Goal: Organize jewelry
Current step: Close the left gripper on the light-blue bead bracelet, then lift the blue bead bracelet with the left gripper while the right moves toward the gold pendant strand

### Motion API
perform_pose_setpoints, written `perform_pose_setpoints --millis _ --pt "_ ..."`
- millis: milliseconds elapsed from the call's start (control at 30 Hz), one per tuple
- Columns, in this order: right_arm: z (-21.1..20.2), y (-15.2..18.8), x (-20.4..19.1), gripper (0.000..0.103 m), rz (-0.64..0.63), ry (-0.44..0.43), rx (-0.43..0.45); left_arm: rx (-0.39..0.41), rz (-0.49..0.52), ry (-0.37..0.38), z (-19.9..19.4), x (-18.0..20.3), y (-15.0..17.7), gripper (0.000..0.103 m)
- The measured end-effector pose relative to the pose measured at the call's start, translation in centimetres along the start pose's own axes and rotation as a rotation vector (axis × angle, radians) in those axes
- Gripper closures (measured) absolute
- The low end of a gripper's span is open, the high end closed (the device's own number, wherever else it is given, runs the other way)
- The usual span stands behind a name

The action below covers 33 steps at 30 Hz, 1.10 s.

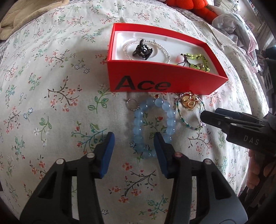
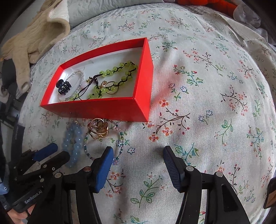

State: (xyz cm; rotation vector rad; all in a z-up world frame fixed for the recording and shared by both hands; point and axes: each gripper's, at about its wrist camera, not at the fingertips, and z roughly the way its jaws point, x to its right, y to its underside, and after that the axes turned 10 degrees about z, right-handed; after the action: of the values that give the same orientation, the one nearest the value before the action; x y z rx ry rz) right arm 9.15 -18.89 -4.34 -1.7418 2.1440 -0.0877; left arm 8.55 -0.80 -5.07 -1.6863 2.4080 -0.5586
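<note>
A red box [image 1: 155, 81] marked "Ace" sits on the floral sheet. It holds a black hair claw [image 1: 142, 50], a clear bead bracelet [image 1: 165, 53] and a green bead bracelet [image 2: 112, 70]. In front of it lie a small hoop earring [image 1: 132, 104], a pale blue bead bracelet [image 1: 138, 124], a gold wire piece [image 1: 188, 101] and a thin teal bead bracelet [image 1: 182, 118]. My left gripper [image 1: 133, 149] is open over the blue bracelet's near end, which lies by its right pad. My right gripper [image 2: 138, 155] is open, its left finger at the teal bracelet [image 2: 103, 143].
The floral sheet [image 2: 207, 103] stretches wide to the right of the box. A beige garment [image 2: 34, 43] lies at the far left, an orange plush [image 1: 195, 5] and grey cloth [image 1: 229, 22] at the far right. A person's hand [image 1: 255, 172] holds the right gripper.
</note>
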Motion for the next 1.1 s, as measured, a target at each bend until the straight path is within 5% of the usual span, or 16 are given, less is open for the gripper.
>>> perform_pose_setpoints --millis 233,400,500,700,1100 --pt "0.4 1.1 -1.8 0.054 -0.122 0.068 0.042 0.016 0.166 -0.132 0.8 2.7 0.8 0.065" --pt "0.2 1.7 -1.9 0.087 -0.158 0.043 0.043 0.026 0.14 -0.112 0.6 3.1 1.0 0.086" --pt "-0.1 1.8 -1.1 0.094 -0.129 0.001 0.023 0.028 0.137 -0.113 0.4 3.4 1.3 0.09" --pt "-1.0 1.0 0.5 0.099 -0.075 -0.078 -0.016 0.036 0.057 -0.039 -0.5 2.2 1.8 0.09" --pt "-5.6 0.9 2.2 0.099 -0.02 -0.191 0.054 0.156 0.011 0.016 -5.2 1.3 2.2 0.09"
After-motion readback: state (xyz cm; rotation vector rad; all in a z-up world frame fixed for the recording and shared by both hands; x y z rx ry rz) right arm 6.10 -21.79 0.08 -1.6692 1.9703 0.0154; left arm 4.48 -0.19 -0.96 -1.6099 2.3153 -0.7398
